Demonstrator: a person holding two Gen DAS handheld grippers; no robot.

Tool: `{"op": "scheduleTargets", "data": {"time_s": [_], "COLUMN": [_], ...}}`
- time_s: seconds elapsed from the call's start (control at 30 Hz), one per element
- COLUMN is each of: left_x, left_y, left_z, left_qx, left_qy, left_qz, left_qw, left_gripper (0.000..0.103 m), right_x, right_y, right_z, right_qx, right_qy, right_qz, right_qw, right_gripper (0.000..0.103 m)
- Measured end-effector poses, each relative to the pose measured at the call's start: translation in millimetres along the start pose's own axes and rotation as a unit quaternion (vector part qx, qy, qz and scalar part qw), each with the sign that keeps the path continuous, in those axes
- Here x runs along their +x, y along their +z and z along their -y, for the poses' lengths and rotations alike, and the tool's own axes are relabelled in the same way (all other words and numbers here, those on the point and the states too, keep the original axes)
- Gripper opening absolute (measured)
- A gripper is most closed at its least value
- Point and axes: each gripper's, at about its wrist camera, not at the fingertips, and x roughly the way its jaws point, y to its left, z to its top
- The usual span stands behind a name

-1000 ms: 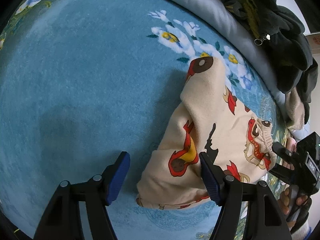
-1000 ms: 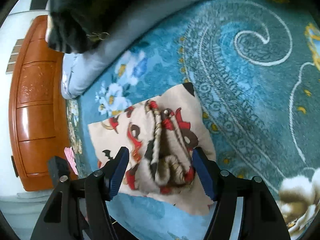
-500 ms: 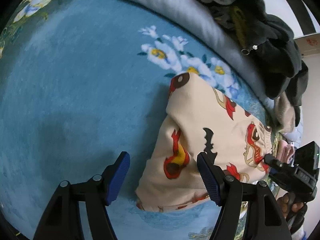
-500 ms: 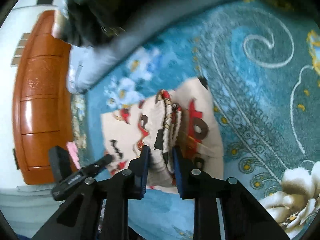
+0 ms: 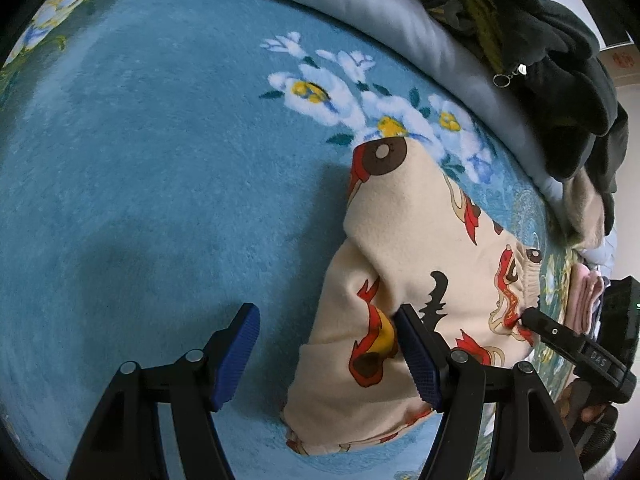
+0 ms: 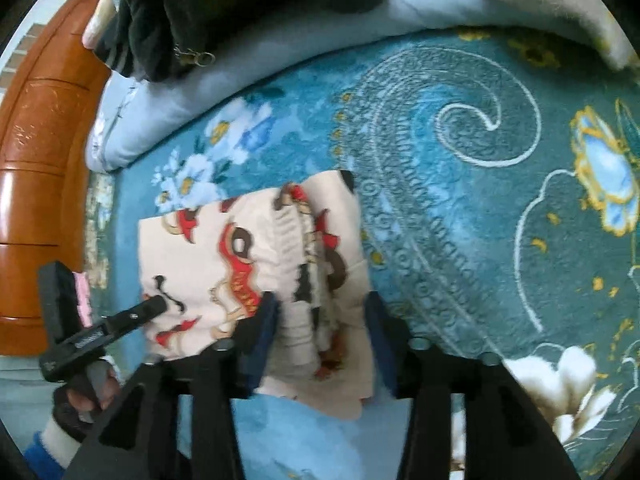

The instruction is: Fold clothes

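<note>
A cream garment with red and brown cartoon prints (image 5: 404, 256) lies folded on the blue flowered blanket (image 5: 152, 152). My left gripper (image 5: 328, 356) is open and empty; its right pad rests at the garment's left edge. In the right wrist view the garment (image 6: 224, 264) lies just ahead, its gathered waistband on top. My right gripper (image 6: 320, 336) is open, its jaws either side of the waistband bunch, blurred by motion. The right gripper also shows in the left wrist view (image 5: 536, 320), touching the garment's right side.
A pile of dark clothes (image 5: 552, 52) lies on a pale grey quilt (image 5: 360, 12) at the back. A folded pink cloth (image 5: 588, 296) lies at the far right. An orange wooden headboard (image 6: 36, 152) stands left in the right wrist view.
My right gripper was shut on the waistband half a second ago and has opened, letting it go. My left gripper stayed open and shifted slightly.
</note>
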Motion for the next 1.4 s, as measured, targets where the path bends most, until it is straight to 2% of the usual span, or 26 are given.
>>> {"op": "scheduleTargets", "data": {"time_s": [0.1,0.23,0.33,0.37,0.43,0.47,0.5,0.6,0.67,0.87,1.03,1.17,1.4], "left_x": [-1,-3,-6,-7,-9,-10,-9,-17,-27,-53,-78,-100,-106], "left_y": [-1,-4,-6,-7,-9,-10,-12,-16,-19,-26,-42,-60,-70], "left_z": [-6,-12,-14,-15,-14,-14,-6,5,10,30,53,83,156], "left_qx": [-0.003,-0.006,-0.007,-0.010,-0.018,-0.022,-0.018,0.011,0.019,0.030,0.047,0.091,0.141], "left_qy": [-0.007,-0.017,-0.023,-0.023,-0.025,-0.026,-0.019,0.004,0.003,-0.008,-0.026,-0.037,-0.061], "left_qz": [-0.003,-0.008,-0.012,-0.014,-0.014,-0.014,-0.012,-0.006,-0.004,0.004,0.009,0.009,0.000], "left_qw": [1.0000,0.9998,0.9996,0.9996,0.9994,0.9993,0.9996,0.9999,0.9998,0.9995,0.9985,0.9951,0.9882], "left_gripper": [0.073,0.072,0.069,0.066,0.055,0.044,0.038,0.025,0.021,0.018,0.018,0.018,0.018], "right_x": [6,12,10,10,10,9,9,6,1,-32,-69,-103,-173], "right_y": [-2,-4,-5,-5,-4,-4,-4,-6,-8,-19,-41,-62,-88], "right_z": [12,30,32,31,28,26,23,19,19,2,-6,-7,3], "right_qx": [0.022,0.086,0.104,0.107,0.116,0.116,0.119,0.129,0.144,0.158,0.165,0.175,0.180], "right_qy": [0.005,0.056,0.065,0.068,0.064,0.060,0.057,0.052,0.059,0.070,0.069,0.069,0.065], "right_qz": [-0.003,-0.013,-0.014,-0.016,-0.020,-0.020,-0.020,-0.020,-0.019,-0.004,0.003,0.013,0.054], "right_qw": [1.000,0.995,0.992,0.992,0.991,0.991,0.991,0.990,0.988,0.985,0.984,0.982,0.980], "right_gripper": [0.063,0.063,0.060,0.052,0.045,0.044,0.041,0.037,0.035,0.031,0.030,0.030,0.030]}}
